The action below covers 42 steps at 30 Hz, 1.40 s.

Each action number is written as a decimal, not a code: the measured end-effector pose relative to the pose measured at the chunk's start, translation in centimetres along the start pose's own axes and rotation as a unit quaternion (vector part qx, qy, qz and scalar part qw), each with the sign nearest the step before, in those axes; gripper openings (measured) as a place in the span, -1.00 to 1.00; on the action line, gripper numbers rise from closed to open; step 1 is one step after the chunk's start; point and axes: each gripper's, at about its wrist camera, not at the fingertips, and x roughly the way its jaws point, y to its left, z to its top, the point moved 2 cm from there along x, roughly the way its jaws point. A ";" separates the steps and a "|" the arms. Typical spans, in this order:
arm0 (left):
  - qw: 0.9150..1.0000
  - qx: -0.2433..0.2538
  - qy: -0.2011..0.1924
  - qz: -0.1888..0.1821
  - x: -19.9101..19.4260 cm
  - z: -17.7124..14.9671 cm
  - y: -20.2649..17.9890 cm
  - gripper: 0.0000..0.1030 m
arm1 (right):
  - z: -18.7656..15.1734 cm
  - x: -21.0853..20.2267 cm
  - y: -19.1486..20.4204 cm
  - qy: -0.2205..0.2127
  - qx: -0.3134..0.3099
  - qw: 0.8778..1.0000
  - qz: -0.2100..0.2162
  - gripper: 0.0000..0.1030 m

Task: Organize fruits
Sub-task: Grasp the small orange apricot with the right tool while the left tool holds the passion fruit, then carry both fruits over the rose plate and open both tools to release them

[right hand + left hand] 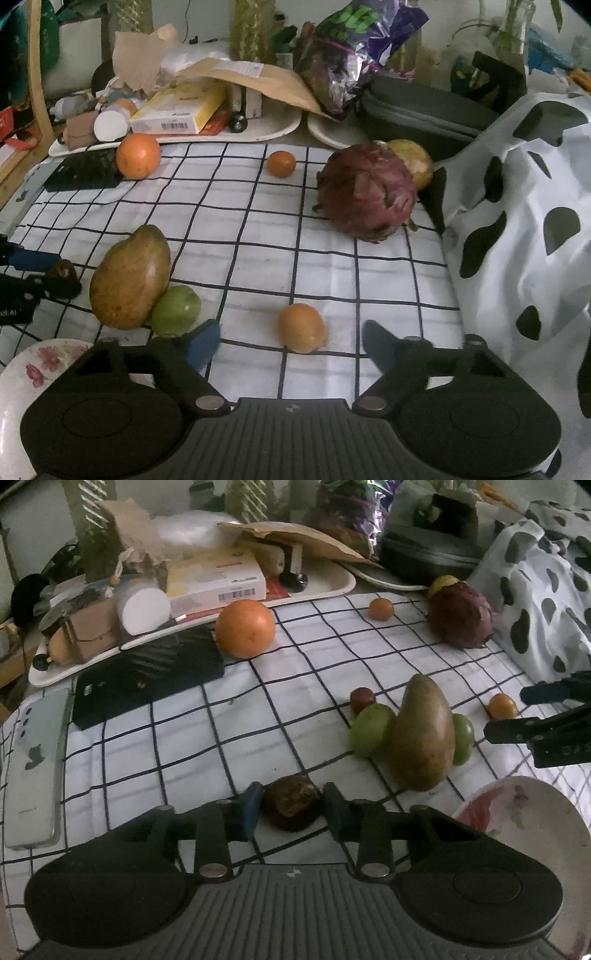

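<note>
The left gripper (291, 803) pinches a dark brown fruit (291, 806) between its two fingers, low over the checked cloth (184, 738) near the cloth's front edge; from the right wrist view the same gripper (55, 275) shows at the left edge with the brown fruit (64, 269) caught at its tips. The right gripper (291, 341) is spread wide, its blue-tipped fingers (203, 343) standing either side of a small orange fruit (301, 328) without touching it; that fruit lies on the cloth toward the front right. A mango (423, 734) lies just left of it near the middle front, with a green fruit (369, 729) touching its left side, another green fruit (463, 736) against its right, and a small dark red fruit (362, 699) just behind the left green one. A large orange (245, 627) sits at the cloth's back left edge, touching a black flat object (147, 675). A smaller orange fruit (380, 608) lies near the back edge, and a dragon fruit (460, 614) rests at the back right corner with a yellowish fruit (443, 581) just behind it. A flowered plate (535, 819) sits at the front right beside the left gripper. A phone (33, 768) lies along the cloth's left edge. A cluttered tray (332, 585) stands behind the cloth.
</note>
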 end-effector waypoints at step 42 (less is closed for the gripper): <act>0.992 0.052 -0.063 -0.093 -6.1 -5.6 -6.4 -0.40 | -5.5 -7.0 4.7 -0.009 -0.025 0.995 0.098 -0.42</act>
